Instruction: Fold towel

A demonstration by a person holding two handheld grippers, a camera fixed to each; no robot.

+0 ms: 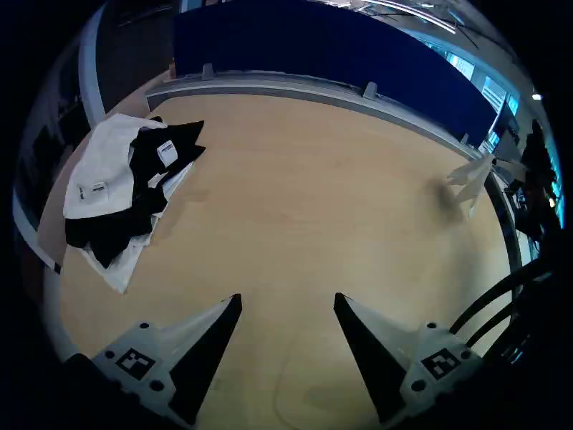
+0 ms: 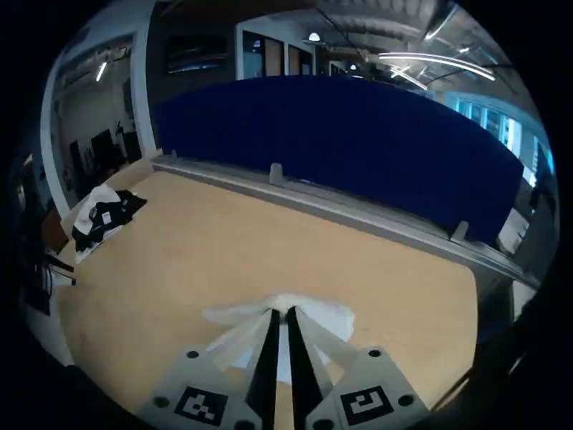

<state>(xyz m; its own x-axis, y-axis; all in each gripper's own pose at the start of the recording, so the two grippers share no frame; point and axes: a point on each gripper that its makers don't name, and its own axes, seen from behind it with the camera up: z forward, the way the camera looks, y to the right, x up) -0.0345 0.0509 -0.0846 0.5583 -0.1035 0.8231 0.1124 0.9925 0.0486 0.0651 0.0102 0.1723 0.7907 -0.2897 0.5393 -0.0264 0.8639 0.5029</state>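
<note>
My right gripper (image 2: 283, 312) is shut on a white towel (image 2: 286, 309), which bunches around and just beyond the fingertips above the wooden table (image 2: 215, 244). In the left gripper view the same white towel (image 1: 473, 179) hangs at the far right over the table edge, casting a blurred shadow beside it. My left gripper (image 1: 286, 297) is open above the bare wooden table (image 1: 308, 208) with nothing between its fingers. The towel is well away to its right.
A pile of white and black towels (image 1: 118, 190) lies at the table's left end, small and far off in the right gripper view (image 2: 106, 212). A blue divider panel (image 2: 344, 143) stands along the far edge. A dark chair frame (image 1: 501, 301) is at the right.
</note>
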